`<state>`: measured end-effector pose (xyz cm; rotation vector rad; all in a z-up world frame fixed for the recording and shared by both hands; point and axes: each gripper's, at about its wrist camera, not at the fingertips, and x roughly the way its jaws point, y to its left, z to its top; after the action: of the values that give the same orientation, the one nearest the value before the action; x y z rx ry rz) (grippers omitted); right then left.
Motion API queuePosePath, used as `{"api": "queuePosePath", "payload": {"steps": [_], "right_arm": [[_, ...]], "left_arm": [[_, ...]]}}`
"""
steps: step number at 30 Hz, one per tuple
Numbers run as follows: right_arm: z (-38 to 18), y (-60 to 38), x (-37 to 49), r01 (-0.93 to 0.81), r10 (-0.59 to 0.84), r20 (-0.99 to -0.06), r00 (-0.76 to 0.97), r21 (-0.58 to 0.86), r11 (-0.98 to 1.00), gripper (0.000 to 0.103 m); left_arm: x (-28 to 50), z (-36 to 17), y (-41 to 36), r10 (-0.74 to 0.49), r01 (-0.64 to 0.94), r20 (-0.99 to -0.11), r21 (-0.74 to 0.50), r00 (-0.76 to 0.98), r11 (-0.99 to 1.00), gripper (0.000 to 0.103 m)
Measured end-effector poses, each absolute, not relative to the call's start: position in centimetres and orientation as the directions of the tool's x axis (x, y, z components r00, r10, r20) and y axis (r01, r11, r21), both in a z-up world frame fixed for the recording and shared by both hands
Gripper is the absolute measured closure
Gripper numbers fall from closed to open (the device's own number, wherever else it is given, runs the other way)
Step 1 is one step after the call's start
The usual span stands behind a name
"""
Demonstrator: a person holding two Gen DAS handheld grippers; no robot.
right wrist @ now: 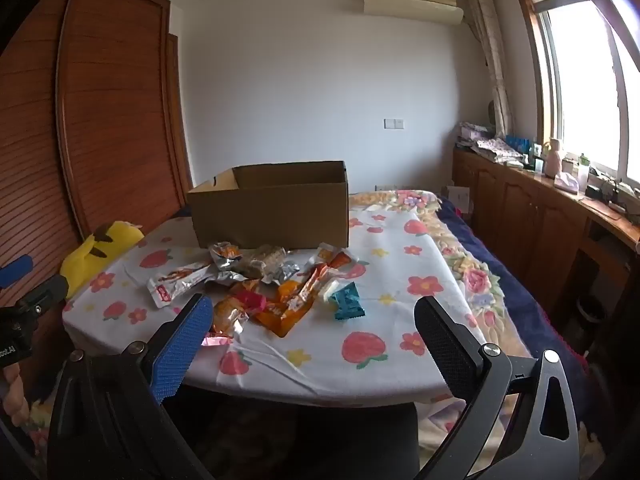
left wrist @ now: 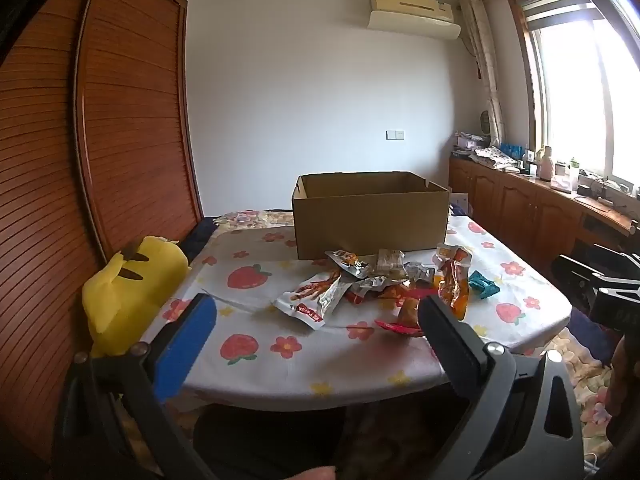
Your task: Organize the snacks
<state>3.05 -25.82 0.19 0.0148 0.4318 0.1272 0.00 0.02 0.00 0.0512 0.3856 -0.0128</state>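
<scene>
Both the left gripper (left wrist: 316, 320) and right gripper (right wrist: 312, 320) gape wide and empty; the snack pile (right wrist: 264, 288) lies just ahead, the box (right wrist: 272, 208) beyond it

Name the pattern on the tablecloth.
White tablecloth printed with red strawberries and small flowers; clearest in the right wrist view.

Table (right wrist: 360, 376): white cloth printed with red strawberries, red and yellow flowers. Cardboard box (right wrist: 272, 216): plain brown. Snack packets (right wrist: 280, 292): silver, orange, red, one teal (right wrist: 348, 300). Plush toy (left wrist: 132, 288): yellow, dark ear tips. Wardrobe doors (left wrist: 132, 120): reddish-brown slats. Wall (left wrist: 320, 100): white.
</scene>
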Motion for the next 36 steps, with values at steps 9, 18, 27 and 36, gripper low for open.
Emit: {"api": "queuePosePath", "payload": {"steps": [9,18,27,36], "right_arm": [[0.31,-25.88,2.88,-0.117,0.125,-0.408,0.904,0.044,0.992,0.001],[0.38,-25.86,2.68,-0.119,0.127,-0.405,0.905,0.044,0.992,0.001],[0.50,-26.01,2.84,-0.120,0.131,-0.404,0.905,0.053,0.991,0.001],[0.50,-26.09,2.68,-0.122,0.134,-0.398,0.908,0.056,0.991,0.001]], "left_arm": [[-0.21,0.13,0.18,0.005,0.015,-0.370,0.051,0.929,0.999,0.001],[-0.20,0.09,0.44,0.023,-0.004,-0.365,0.054,0.931,0.999,0.001],[-0.18,0.12,0.37,0.020,-0.002,-0.366,0.049,0.930,0.999,0.001],[-0.29,0.27,0.49,0.017,-0.003,-0.364,0.039,0.931,0.999,0.001]]}}
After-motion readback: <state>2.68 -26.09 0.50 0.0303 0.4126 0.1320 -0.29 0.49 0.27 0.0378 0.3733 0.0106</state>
